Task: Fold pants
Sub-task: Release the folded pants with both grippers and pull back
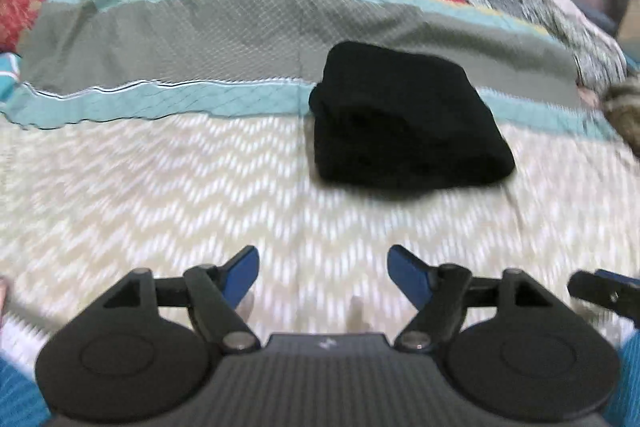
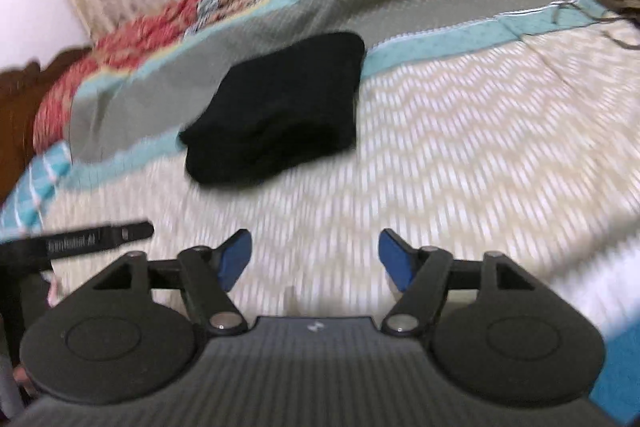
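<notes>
Black pants (image 1: 408, 115) sit as a compact folded bundle on the bed, at about 1 o'clock from the left gripper (image 1: 322, 277) in the left wrist view, and at about 11 o'clock from the right gripper (image 2: 315, 259) in the right wrist view. The bundle straddles the teal band of the quilt (image 1: 200, 99) and the cream zigzag bedspread (image 1: 160, 195).

Both grippers: jaws wide apart, nothing between the blue pads, nothing held. Both are well short of the pants, over bare bedspread. Part of the right gripper pokes in at 3 o'clock in the left view.

Fold looks done or near done, judging by the tidy stack. Frames are motion-blurred.

Risks:
- Top layers look loosely stacked, front edge puffy. Any nudge from a finger could spring the fold open.
- Bed is soft, so pressing down nearby could tip or slump the bundle.
- If regrasping, open jaws could pinch the quilt along with the pants, since the bundle lies right on the teal edge.
- The grippers are near each other and could clash if both reach in together.
</notes>
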A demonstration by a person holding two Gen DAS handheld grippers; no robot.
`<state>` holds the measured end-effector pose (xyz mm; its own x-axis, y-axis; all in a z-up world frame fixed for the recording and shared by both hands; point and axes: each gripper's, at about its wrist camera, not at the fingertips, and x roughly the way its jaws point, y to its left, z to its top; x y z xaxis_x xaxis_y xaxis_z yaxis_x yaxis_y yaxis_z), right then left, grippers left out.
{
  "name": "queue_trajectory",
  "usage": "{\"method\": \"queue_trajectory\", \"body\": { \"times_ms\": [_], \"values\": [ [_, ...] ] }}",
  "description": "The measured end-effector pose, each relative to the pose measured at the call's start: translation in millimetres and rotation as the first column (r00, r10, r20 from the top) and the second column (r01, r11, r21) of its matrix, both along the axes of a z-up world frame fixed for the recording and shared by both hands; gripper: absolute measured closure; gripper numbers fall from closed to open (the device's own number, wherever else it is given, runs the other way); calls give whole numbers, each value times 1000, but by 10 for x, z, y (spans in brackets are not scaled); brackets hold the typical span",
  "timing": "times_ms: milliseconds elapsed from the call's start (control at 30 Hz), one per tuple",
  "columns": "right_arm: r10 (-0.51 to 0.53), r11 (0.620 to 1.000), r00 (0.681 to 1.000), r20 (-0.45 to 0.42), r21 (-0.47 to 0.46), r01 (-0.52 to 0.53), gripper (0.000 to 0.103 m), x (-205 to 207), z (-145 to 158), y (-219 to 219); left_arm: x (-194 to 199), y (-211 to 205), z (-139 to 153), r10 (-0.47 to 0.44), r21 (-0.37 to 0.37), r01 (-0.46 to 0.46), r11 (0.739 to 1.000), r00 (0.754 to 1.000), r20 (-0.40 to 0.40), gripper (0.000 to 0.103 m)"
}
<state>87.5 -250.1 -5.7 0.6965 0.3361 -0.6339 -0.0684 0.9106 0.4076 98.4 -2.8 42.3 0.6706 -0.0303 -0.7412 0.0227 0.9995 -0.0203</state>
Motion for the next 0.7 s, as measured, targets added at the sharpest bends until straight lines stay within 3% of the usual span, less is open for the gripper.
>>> {"method": "queue_trajectory", "body": {
  "times_ms": [67,133,200,300,400,700],
  "values": [
    [-4,1000,1000,-19,-21,3,19,-277,-11,67,-244,-43,35,7,25,-7,1000,1000,1,22],
    [-8,1000,999,-44,-25,7,16,-451,-18,103,-449,-65,68,29,26,-29,999,1000,0,12],
    [-8,1000,997,-76,-26,6,12,-553,-28,159,-605,-75,87,35,9,-35,999,999,-3,10],
    [-1,997,996,-91,-77,-6,10,-686,34,270,-852,-88,105,44,5,-44,999,999,7,0],
    [8,994,998,-68,-106,-15,9,-879,82,324,-1015,-98,93,44,8,-44,999,999,-1,0],
    [-21,998,994,-110,-67,13,9,-1197,73,330,-1283,-123,98,53,39,-53,998,999,3,0]
  ]
}}
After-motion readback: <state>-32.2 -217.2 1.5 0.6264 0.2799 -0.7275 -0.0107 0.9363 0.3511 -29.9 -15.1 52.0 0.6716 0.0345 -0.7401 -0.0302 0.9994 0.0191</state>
